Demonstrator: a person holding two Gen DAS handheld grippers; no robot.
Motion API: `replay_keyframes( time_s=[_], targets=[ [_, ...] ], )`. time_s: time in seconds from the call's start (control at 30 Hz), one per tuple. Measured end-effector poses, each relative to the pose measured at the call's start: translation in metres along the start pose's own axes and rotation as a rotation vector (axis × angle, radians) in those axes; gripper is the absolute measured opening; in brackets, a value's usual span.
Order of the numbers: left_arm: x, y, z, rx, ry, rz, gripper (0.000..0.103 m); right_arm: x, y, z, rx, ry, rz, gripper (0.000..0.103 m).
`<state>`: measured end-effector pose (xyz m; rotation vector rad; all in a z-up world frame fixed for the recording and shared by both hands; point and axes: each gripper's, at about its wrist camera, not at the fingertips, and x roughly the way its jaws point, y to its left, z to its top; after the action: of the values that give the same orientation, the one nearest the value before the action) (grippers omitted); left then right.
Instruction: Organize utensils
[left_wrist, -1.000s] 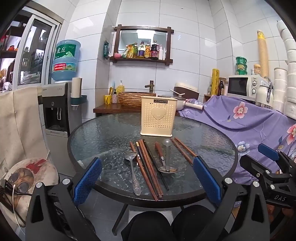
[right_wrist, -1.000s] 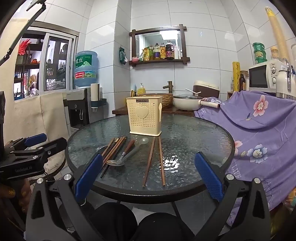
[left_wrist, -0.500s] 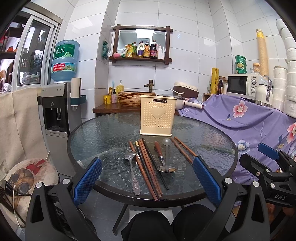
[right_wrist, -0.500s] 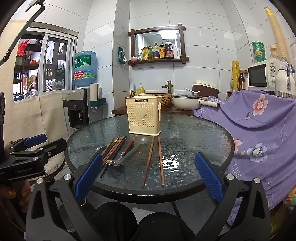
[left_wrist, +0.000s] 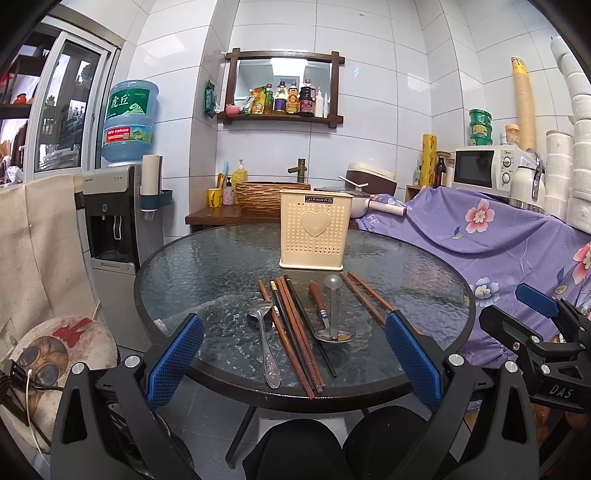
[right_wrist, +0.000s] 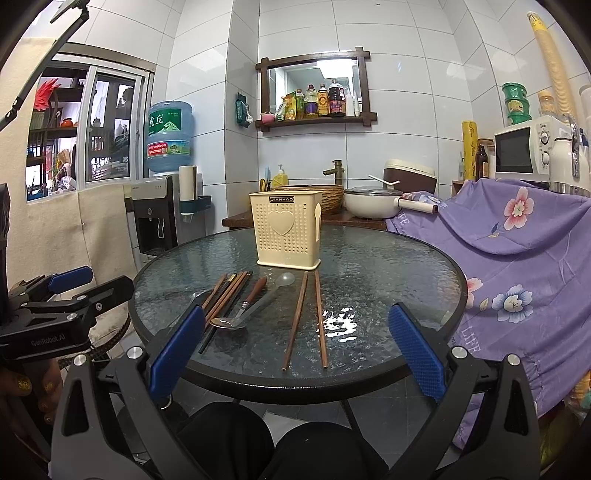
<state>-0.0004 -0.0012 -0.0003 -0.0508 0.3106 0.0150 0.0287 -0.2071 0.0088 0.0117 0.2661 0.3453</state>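
1. We find the left gripper (left_wrist: 295, 354) and right gripper (right_wrist: 295, 350) both spread wide, empty, short of the round glass table (left_wrist: 192, 266).
2. Brown wooden chopsticks (right_wrist: 304, 317) and steel spoons (left_wrist: 264, 339) lie loose before the cream perforated plastic holder (left_wrist: 314, 234).
3. We judge the risk: slick glass; a thin chopstick may slide or roll from a shallow pinch.

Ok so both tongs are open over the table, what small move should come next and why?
Probably lower the right tongs onto the separate pair of brown chopsticks. They lie straight ahead, apart from the other utensils, and the cream holder stands just behind them.
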Motion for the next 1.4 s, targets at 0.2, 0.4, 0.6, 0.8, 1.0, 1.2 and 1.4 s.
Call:
replay_keyframes(
  time_s=[0.2,0.4,0.6,0.8,1.0,1.2,1.4],
  targets=[
    [0.0008,0.0005,0.0005,-0.003,0.002,0.001,0.097,0.0000,-0.0003,-0.0012,0.004,0.002,0.000,0.098],
    [0.0014,-0.0012,0.0001,0.000,0.003,0.002,0.097,0.0003,-0.0003,-0.0022,0.002,0.004,0.000,0.098],
    [0.0015,-0.0012,0.0000,-0.002,0.003,0.002,0.097,0.0016,0.0000,-0.0025,0.003,0.005,0.000,0.098],
    [0.0013,-0.0012,0.0000,0.001,0.003,0.001,0.097,0.0016,-0.0002,-0.0021,0.003,0.005,0.001,0.098],
    [0.0014,-0.0013,0.0003,0.000,0.003,0.001,0.097,0.0022,0.0000,-0.0030,0.004,0.009,0.000,0.098],
    [0.0015,-0.0013,0.0002,0.000,0.004,0.002,0.097,0.0028,-0.0004,-0.0039,0.005,0.012,0.001,0.098],
    [0.0049,0.0007,-0.0018,-0.006,0.014,0.006,0.097,0.0059,-0.0007,-0.0078,0.007,0.019,0.000,0.098]
  ],
)
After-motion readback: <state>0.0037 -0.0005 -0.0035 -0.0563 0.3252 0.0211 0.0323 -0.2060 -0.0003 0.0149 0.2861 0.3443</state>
